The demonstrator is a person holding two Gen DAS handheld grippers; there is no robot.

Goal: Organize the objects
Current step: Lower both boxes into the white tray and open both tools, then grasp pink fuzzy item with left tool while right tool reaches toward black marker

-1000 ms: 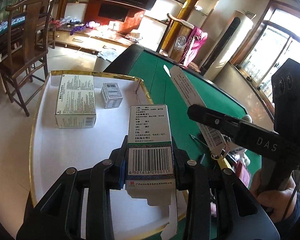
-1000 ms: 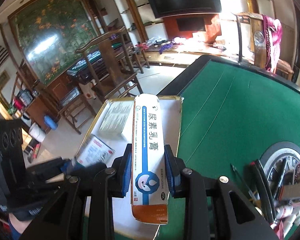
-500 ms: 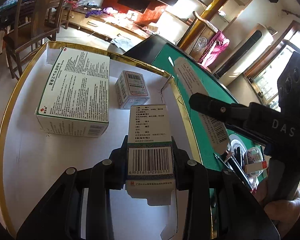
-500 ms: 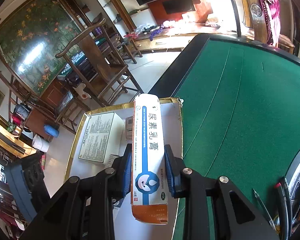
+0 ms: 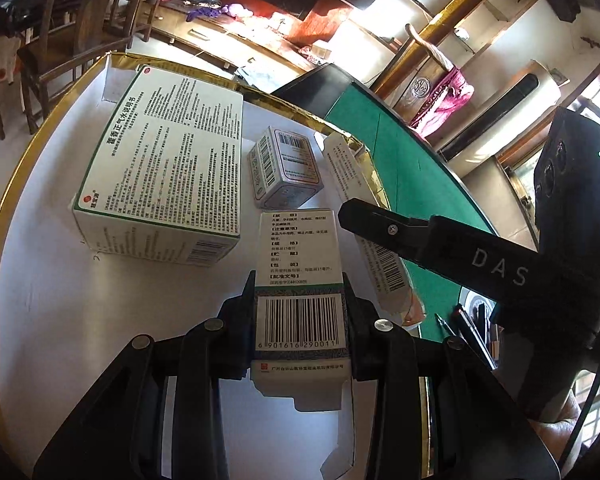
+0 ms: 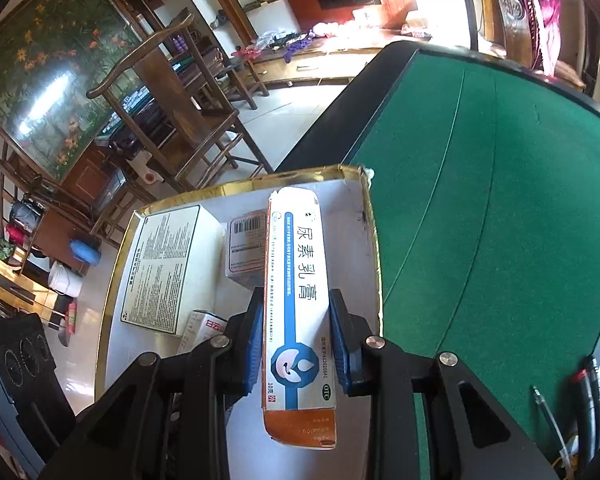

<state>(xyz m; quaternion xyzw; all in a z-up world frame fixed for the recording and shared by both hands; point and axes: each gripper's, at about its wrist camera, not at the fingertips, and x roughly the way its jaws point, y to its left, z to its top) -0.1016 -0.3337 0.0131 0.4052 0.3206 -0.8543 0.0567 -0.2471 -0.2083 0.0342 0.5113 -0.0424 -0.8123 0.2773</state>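
Observation:
My left gripper (image 5: 300,300) is shut on a white and green medicine box with a barcode (image 5: 300,280), held low over the white tray with a gold rim (image 5: 40,280). My right gripper (image 6: 296,320) is shut on a long white, blue and orange ointment box (image 6: 296,300), hanging over the tray's right side (image 6: 374,240). In the tray lie a large flat medicine box (image 5: 168,168) and a small box with barcodes (image 5: 286,168). The right gripper (image 5: 380,220) with its ointment box (image 5: 364,220) also shows in the left wrist view, just right of my held box.
The tray sits at the corner of a green felt table (image 6: 500,200) with a black edge. Pens and tools (image 6: 588,392) lie at the table's right. Wooden chairs (image 6: 172,112) stand on the tiled floor beyond. A hand (image 5: 560,432) holds the right gripper.
Both grippers have come down and closer over the tray with their boxes; the large and small boxes now look bigger and nearer. The ointment box has moved in over the tray's right edge.

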